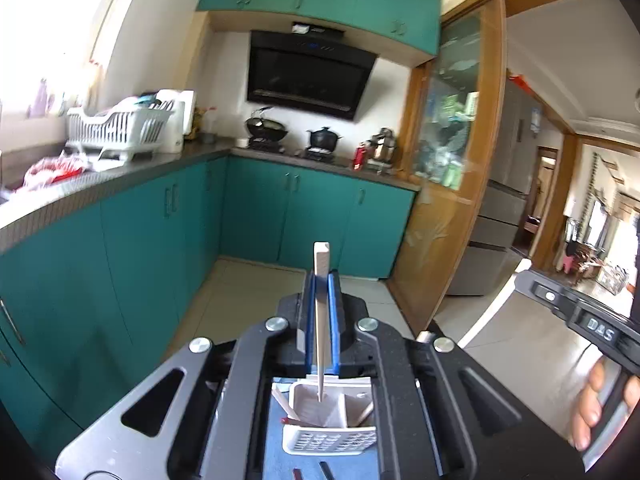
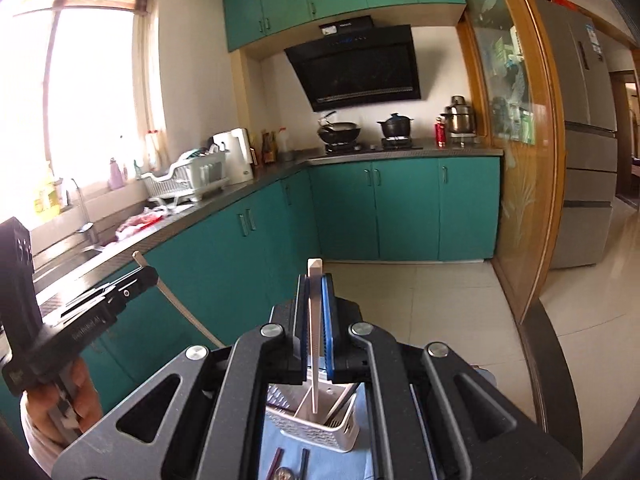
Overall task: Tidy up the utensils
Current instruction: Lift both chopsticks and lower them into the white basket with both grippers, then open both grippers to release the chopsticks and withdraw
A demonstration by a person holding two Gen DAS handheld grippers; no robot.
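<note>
My left gripper (image 1: 322,280) is shut on a pale chopstick (image 1: 321,264) that stands upright between its blue pads, its lower tip over a white slotted utensil holder (image 1: 328,424). My right gripper (image 2: 316,280) is shut on another pale chopstick (image 2: 315,300), its tip above the same white holder (image 2: 316,420). The holder stands on a blue cloth (image 2: 280,452) and has chopsticks leaning in its compartments. Dark utensils (image 2: 276,464) lie on the cloth in front. The left gripper with its chopstick also shows in the right wrist view (image 2: 136,276).
Teal kitchen cabinets (image 1: 160,220) run under a grey counter with a white dish rack (image 1: 116,128), a wok and a pot on the hob (image 2: 360,132). A wooden glass door (image 2: 516,160) and a fridge (image 2: 588,140) stand to the right. The right device shows at the left view's edge (image 1: 580,312).
</note>
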